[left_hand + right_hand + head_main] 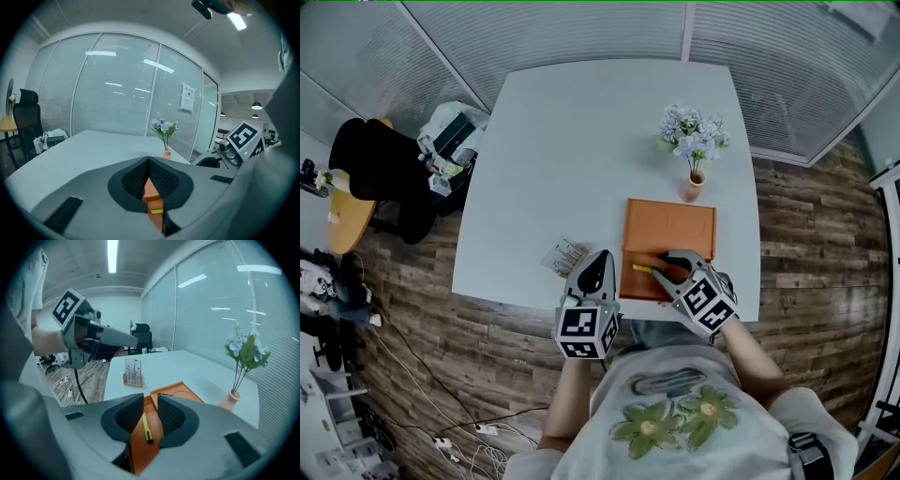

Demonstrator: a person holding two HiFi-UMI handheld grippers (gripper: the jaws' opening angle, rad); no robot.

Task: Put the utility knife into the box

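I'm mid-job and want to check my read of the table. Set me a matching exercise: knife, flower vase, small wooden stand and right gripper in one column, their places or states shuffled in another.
Things:
1. utility knife
2. flower vase
3. small wooden stand
4. right gripper

Places or states:
A. on the table just beyond the far edge of the orange box
B. jaws apart, gripping nothing, above the box's near end
C. lying loose inside the orange box
D. on the table left of the box

Pairs: 1-C, 2-A, 3-D, 4-B
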